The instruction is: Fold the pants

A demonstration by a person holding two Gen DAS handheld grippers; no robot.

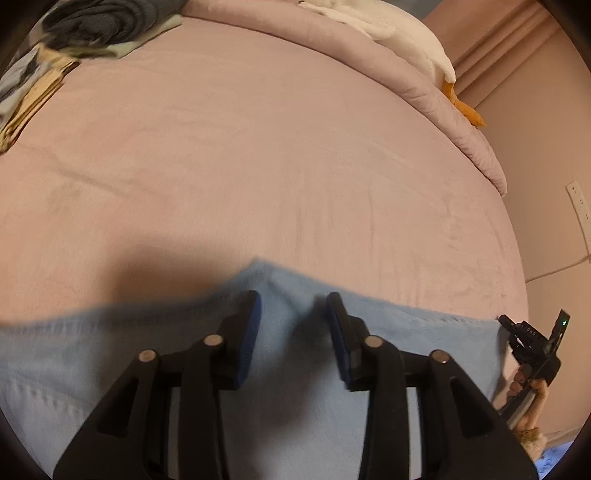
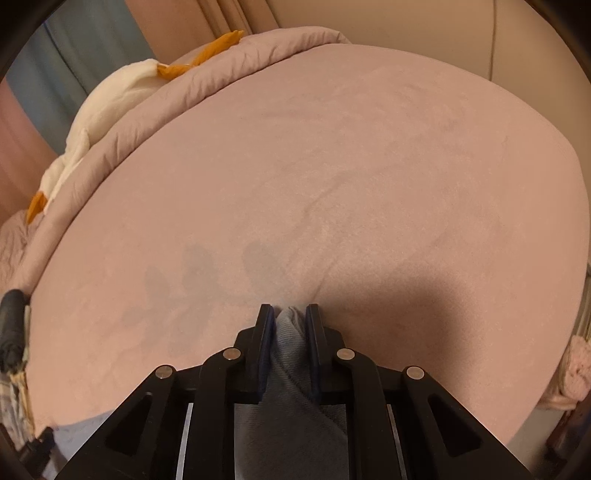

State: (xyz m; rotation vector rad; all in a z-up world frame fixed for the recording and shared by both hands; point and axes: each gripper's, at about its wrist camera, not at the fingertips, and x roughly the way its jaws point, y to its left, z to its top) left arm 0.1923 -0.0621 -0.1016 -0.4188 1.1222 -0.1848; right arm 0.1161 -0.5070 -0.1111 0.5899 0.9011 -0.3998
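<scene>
Light blue pants (image 1: 406, 332) lie across the near part of a pink bed (image 1: 277, 166). My left gripper (image 1: 293, 306) sits over the pants with its jaws apart and a raised fold of the cloth between them, not pinched. My right gripper (image 2: 290, 314) is shut on a bunched edge of the pants (image 2: 291, 362), which hangs back under it in the right wrist view. The right gripper also shows at the right edge of the left wrist view (image 1: 532, 339), at the end of the pants.
A pile of dark and patterned clothes (image 1: 74, 33) lies at the bed's far left corner. A rolled pink duvet (image 1: 424, 85) with a white and orange plush toy (image 1: 417, 40) lines the far side. Wall and curtain stand beyond.
</scene>
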